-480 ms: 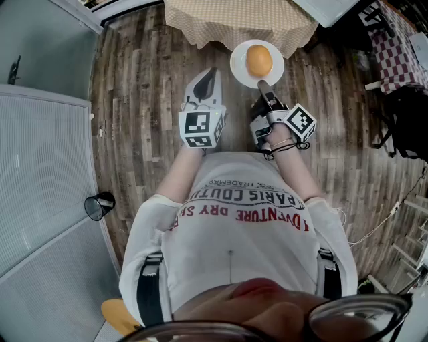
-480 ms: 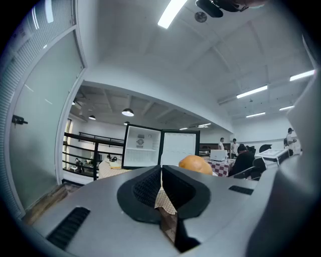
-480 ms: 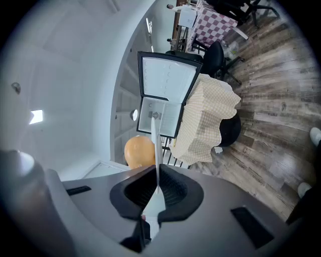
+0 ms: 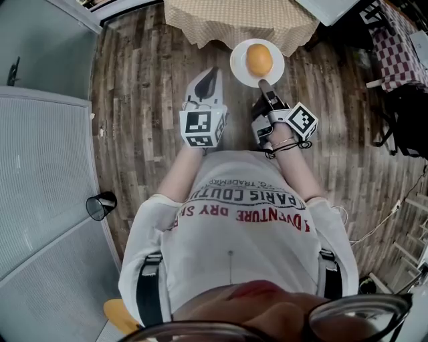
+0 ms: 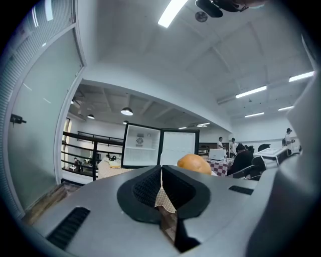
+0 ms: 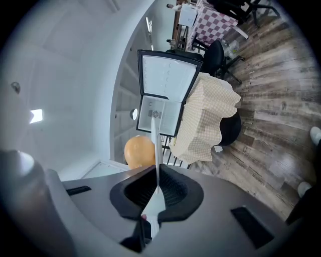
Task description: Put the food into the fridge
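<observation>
Right hand-held gripper (image 4: 263, 85) clamped narrow on the near rim of a white plate (image 4: 239, 71); in the right gripper view the rim shows edge-on as a thin white line (image 6: 155, 135) pinched between the pads. Round orange-coloured food (image 4: 259, 60) sits on the middle of the plate, clear of the jaws. Plate held out in the air above the wooden floor (image 4: 140, 100), just short of the table (image 4: 234, 20) with its checked cloth.

Left hand-held gripper (image 4: 212, 73) beside the plate, not touching it; jaws closed tip to tip with nothing between them.

White fridge (image 5: 160, 145) stands beyond the table, door swung open, interior lit. Food not in it; it shows low in front of the fridge (image 6: 165, 90) in both gripper views
</observation>
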Demonstrator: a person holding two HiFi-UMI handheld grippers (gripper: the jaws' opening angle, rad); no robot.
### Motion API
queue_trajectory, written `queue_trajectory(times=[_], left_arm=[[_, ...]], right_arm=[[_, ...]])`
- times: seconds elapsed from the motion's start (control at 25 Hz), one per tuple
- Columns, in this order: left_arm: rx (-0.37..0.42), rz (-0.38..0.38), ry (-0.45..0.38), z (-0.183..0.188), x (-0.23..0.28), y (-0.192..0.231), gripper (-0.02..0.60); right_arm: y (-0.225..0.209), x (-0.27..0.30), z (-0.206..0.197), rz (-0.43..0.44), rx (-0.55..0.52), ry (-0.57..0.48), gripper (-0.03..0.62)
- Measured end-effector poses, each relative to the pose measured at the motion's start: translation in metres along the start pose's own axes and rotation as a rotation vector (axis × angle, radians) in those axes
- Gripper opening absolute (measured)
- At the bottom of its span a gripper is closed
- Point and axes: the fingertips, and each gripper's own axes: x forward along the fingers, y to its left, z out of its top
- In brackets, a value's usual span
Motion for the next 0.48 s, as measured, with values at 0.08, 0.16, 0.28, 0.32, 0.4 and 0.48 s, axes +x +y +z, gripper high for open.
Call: queue_trajectory(times=[0.08, 0.16, 0.28, 0.32, 0.4, 0.48], left_arm=[[0.0, -0.001, 0.003, 0.0, -0.001, 0.0, 0.028], [-0.002, -0.001, 0.005, -0.001, -0.002, 0.003, 0.028], [-0.011, 0.002, 0.016, -0.007, -0.005, 0.009, 0.028], [-0.015, 0.004, 0.022, -0.01, -0.005, 0.012, 0.028], [-0.029, 0.013, 0.033, -0.018, -0.003, 0.019, 0.028], [-0.042, 0.026, 0.037, -0.022, 0.002, 0.025, 0.028]], right_arm=[[-0.001, 0.0, -0.001, -0.008, 0.004, 0.004, 0.035], [-0.001, 0.001, -0.002, -0.014, 0.015, -0.001, 0.035], [-0.005, 0.003, -0.003, -0.034, 0.027, -0.004, 0.035], [-0.008, 0.005, -0.004, -0.041, 0.027, -0.001, 0.034], [-0.012, 0.01, -0.005, -0.051, 0.031, 0.007, 0.034], [-0.018, 0.018, -0.003, -0.062, 0.03, 0.02, 0.034]])
